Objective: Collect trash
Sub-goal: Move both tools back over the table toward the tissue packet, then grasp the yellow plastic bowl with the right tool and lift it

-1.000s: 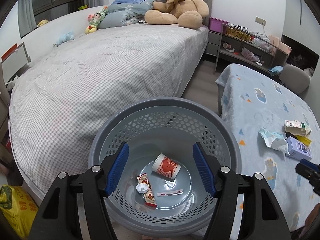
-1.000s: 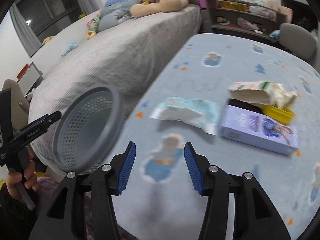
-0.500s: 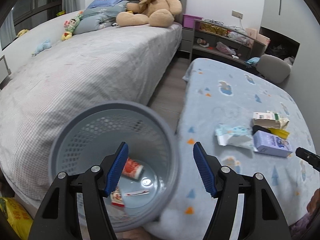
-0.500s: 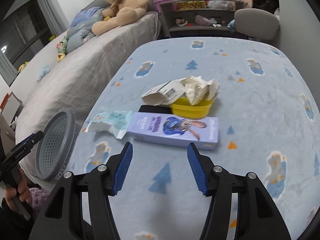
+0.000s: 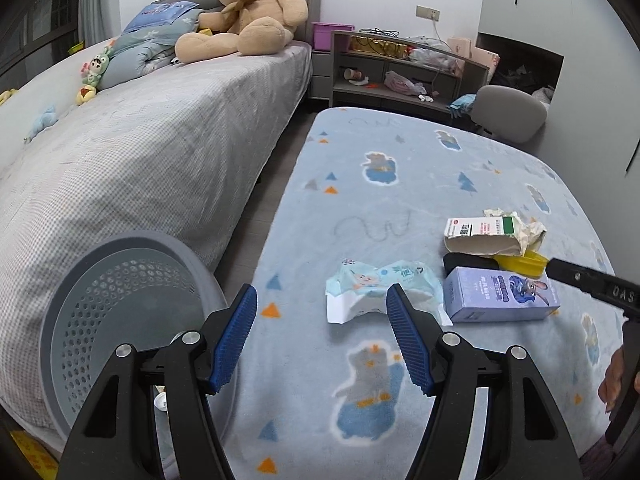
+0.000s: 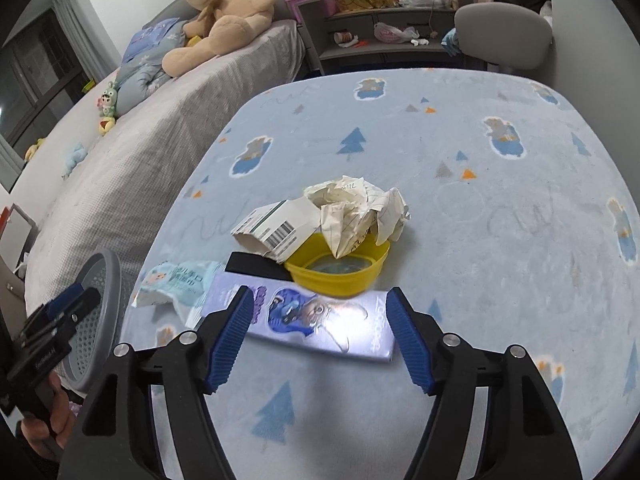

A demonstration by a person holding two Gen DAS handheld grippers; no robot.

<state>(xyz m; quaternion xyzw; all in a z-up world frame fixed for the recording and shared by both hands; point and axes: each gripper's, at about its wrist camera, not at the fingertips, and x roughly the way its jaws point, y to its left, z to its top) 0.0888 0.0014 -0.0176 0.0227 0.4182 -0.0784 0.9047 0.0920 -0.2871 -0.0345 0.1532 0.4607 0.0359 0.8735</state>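
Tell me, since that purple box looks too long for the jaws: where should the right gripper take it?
Across its narrow width, near the middle, from above. The purple box lies flat and lengthwise between the open right gripper, whose jaws have just been opening; turning the wrist would probably let them span it.

trash lies clustered on the blue patterned blanket [image 6: 500, 208]. lilac carton [image 6: 320, 318] flat, long side across. yellow bowl [image 6: 340, 274] upright just behind the carton, crumpled paper [image 6: 360, 208] resting on its rim. torn white box [image 6: 276, 228] and light-blue wipes packet [image 5: 380, 286] left of the bowl. grey perforated basket [image 5: 120, 320] at the blanket's left edge.
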